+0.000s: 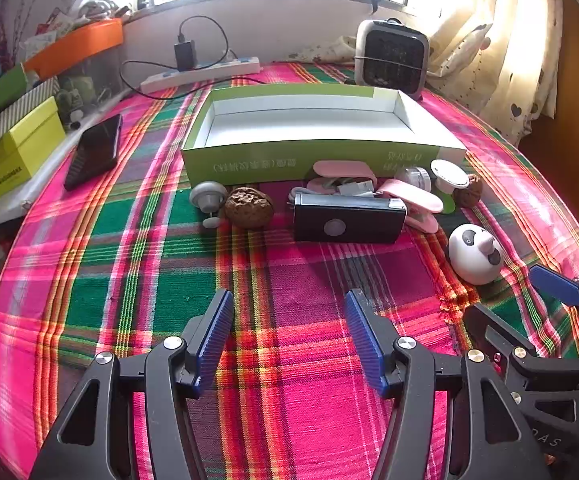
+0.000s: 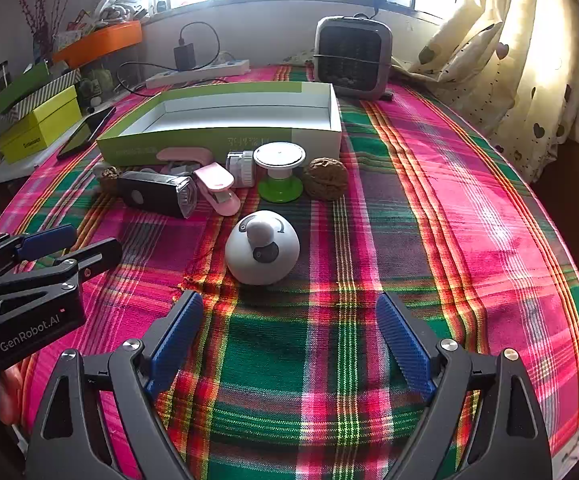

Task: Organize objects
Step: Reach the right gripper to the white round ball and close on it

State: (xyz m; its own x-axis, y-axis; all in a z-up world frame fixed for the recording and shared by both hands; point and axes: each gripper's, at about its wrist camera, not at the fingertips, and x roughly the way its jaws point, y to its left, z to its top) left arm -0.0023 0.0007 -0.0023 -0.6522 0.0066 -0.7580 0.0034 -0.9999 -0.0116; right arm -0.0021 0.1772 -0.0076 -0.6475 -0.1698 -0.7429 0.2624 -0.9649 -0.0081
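Note:
An empty green and white box stands on the plaid cloth. In front of it lie a black lamp, pink clips, a white and green stand, two walnuts, a grey knob and a white panda toy. My left gripper is open and empty, short of the lamp. My right gripper is open and empty, just short of the panda toy.
A black phone leans at the left by yellow and striped boxes. A power strip and a small heater stand behind the box. A curtain hangs at the right.

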